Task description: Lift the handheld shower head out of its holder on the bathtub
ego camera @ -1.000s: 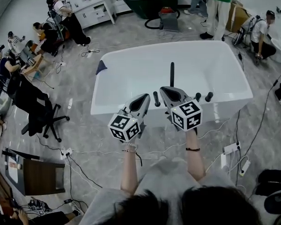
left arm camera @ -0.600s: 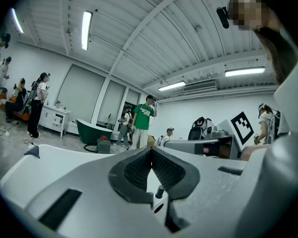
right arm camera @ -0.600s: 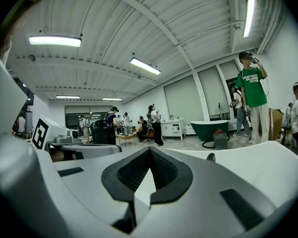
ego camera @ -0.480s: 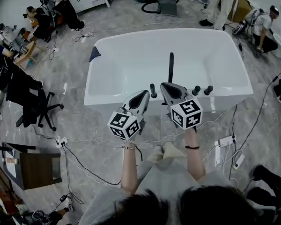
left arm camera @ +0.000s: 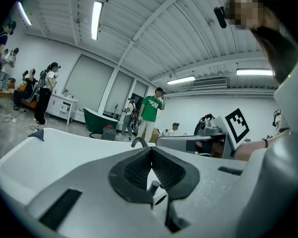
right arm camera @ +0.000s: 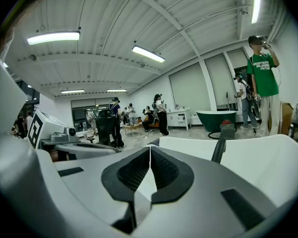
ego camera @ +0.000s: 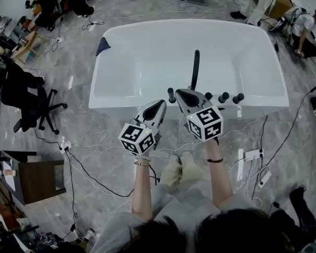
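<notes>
Hovering near the bathtub (ego camera: 116, 102) rim, L gripper (ego camera: 159, 105) & R gripper (ego camera: 180, 93) had jaws pressed together, empty, w/ the handheld shower head (ego camera: 171, 95) seated upright in its holder between their tips: approach only, grasp & lift remained.

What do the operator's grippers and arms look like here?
Both alike: left gripper and right gripper are tapered light-grey shells with dark ribbed pads, each carrying a white cube of black square markers. Forearms bare; thin dark band on right wrist.
</notes>
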Available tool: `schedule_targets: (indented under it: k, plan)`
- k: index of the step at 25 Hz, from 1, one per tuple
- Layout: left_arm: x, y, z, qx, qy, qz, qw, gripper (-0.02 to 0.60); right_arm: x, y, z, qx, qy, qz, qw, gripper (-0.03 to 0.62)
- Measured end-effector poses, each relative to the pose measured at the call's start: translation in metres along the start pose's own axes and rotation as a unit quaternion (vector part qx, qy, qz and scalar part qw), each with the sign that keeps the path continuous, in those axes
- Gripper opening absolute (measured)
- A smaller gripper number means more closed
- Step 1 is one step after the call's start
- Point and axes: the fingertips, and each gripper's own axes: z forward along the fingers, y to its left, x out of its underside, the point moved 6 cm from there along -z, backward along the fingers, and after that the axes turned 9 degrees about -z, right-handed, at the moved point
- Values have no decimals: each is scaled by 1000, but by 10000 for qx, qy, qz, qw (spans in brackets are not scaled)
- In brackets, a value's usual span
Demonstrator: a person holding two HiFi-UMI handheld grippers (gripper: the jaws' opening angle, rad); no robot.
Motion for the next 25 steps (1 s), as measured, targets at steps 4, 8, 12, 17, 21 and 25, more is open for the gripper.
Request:
schedule_targets:
  k: [4,8,12,17,21,25]
  plan:
    - [18,13,10,-12,194,-55,9998,6,25,-6,13,3,100,96,9999,2]
    - [32,22,17,1,324,-90,9994,6,46,-8,23,-17,281,20,9996,2]
    - [45,35,23,-50,395,-142,9991,6,65,-7,35,-104,488,-221,9985,2]
    - [66,51,31,-81,490,-260,9984,6,95,-13,50,-111,618,-113,9980,25]
    - [84,69,39,-109,583,-289,9978,6,117,-23,70,-165,695,-33,9974,41]
    - [95,84,46,-106,636,-398,9971,6,130,-29,86,-201,780,40,9967,64]
